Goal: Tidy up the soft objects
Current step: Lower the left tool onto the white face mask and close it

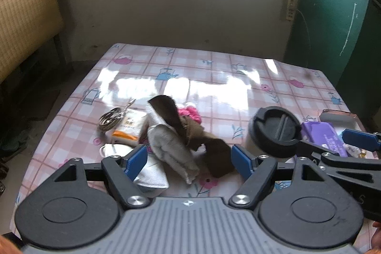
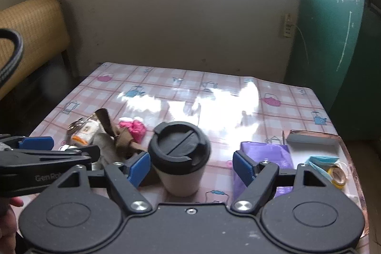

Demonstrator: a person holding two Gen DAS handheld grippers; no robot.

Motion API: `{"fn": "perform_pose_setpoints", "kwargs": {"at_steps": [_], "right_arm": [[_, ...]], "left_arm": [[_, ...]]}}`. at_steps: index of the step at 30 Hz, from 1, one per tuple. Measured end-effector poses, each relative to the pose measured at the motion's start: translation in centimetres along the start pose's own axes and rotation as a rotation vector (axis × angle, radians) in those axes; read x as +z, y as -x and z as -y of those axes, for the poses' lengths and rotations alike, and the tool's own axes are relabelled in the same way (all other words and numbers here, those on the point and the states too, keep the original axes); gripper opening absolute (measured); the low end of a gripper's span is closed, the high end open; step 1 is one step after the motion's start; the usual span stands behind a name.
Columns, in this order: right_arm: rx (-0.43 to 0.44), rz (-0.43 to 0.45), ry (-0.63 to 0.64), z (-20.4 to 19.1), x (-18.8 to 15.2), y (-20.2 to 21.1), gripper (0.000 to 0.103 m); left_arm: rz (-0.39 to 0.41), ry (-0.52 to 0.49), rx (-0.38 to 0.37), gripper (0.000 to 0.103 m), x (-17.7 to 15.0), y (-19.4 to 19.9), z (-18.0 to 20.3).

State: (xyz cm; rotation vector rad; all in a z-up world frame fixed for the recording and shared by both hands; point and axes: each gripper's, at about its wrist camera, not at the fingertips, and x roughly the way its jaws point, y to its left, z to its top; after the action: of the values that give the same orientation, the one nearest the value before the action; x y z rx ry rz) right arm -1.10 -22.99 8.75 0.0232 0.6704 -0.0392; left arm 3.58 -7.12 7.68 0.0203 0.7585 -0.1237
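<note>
Both tongs hang spread wide and grip nothing above the table. The left tongs hover over a heap of 2 socks, 1 grey and 1 brown, beside a pink cloth. The right tongs frame a lidded cup.

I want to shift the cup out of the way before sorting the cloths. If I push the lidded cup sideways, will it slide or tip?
The cup stands upright, taller than wide and narrowing toward its base, so a high push would probably tip it. The tablecloth looks glossy, so a low push likely slides it. On its side, it would probably roll.
</note>
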Motion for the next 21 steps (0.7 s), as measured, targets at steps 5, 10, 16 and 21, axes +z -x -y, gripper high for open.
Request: {"fn": "perform_pose_setpoints", "kwargs": {"at_steps": [5,10,16,21], "right_arm": [[0.020,-0.011,0.015,-1.6,-0.1,-0.7,0.090],[0.035,-0.020,0.032,-3.1,-0.3,-1.3,0.090],[0.059,-0.028,0.046,-4.7,-0.6,-1.8,0.090],[0.085,-0.030,0.063,-6.0,-1.0,-2.2,0.090]], "left_arm": [[-0.013,0.018,0.016,0.079,-0.2,-0.2,-1.5],[-0.026,0.043,0.031,0.079,-0.6,-0.4,-3.0],[-0.037,0.074,0.033,0.079,-1.2,-0.6,-4.7],[-0.045,0.103,0.029,0.079,-1.8,-0.7,-6.2]]}}
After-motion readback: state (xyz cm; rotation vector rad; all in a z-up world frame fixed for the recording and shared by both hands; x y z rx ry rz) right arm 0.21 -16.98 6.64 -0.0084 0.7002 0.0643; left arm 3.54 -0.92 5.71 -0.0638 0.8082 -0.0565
